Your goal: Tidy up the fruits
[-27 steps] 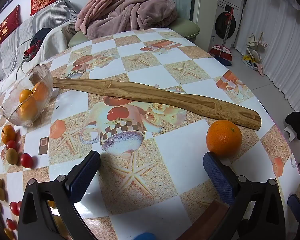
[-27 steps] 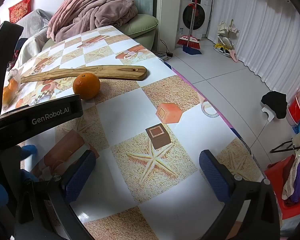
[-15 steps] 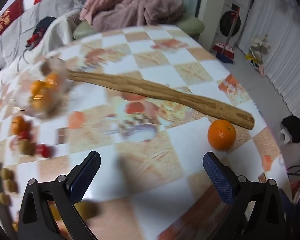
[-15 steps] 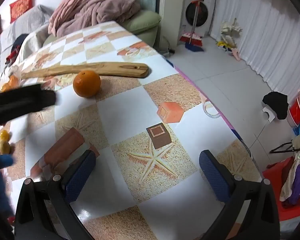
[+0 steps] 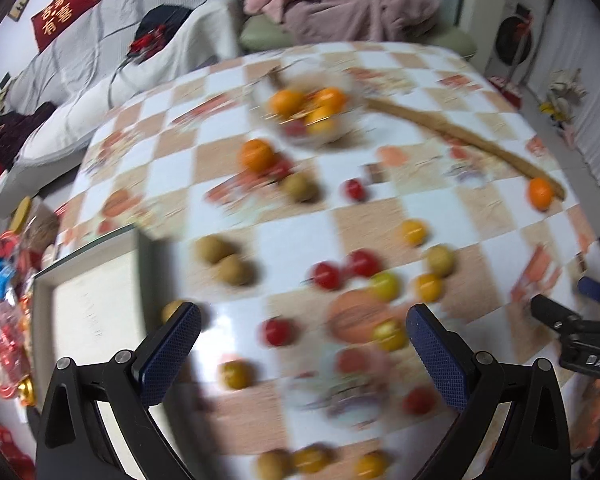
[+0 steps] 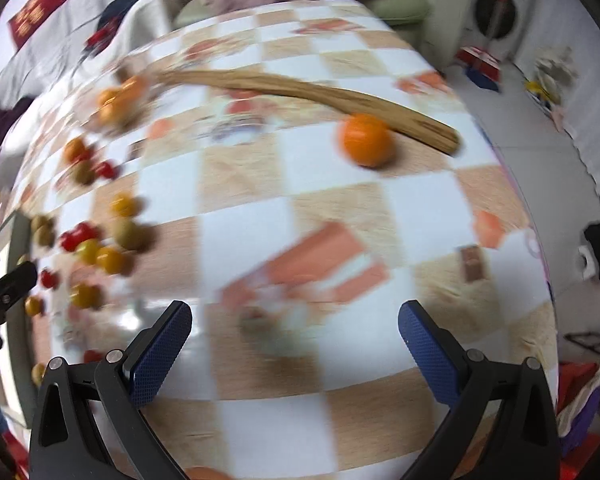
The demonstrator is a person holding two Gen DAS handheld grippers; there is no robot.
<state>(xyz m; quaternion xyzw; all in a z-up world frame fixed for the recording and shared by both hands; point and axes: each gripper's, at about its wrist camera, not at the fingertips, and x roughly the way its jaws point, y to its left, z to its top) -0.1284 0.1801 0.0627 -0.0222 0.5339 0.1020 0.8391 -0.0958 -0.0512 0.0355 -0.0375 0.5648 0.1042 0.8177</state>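
Observation:
Both views are motion-blurred. My left gripper (image 5: 302, 338) is open and empty, held high above many small red, yellow and brown fruits (image 5: 352, 276) scattered on the checkered table. A glass bowl (image 5: 312, 114) holds oranges at the far side. A loose orange (image 5: 256, 155) lies in front of it. A pale tray (image 5: 88, 308) sits at the left. My right gripper (image 6: 294, 338) is open and empty above bare tablecloth. A lone orange (image 6: 366, 140) lies beside a long wooden stick (image 6: 300, 90); it also shows in the left wrist view (image 5: 540, 194).
The table's right edge (image 6: 536, 216) drops to the tiled floor. A sofa with a pink blanket (image 5: 340, 0) stands behind the table. Red packaging (image 5: 4, 312) lies left of the tray. The other gripper (image 5: 580, 328) shows at the right edge.
Both grippers have risen and swung left, away from the lone orange. The left view now takes in the scattered small fruits and the tray. Both stay open.

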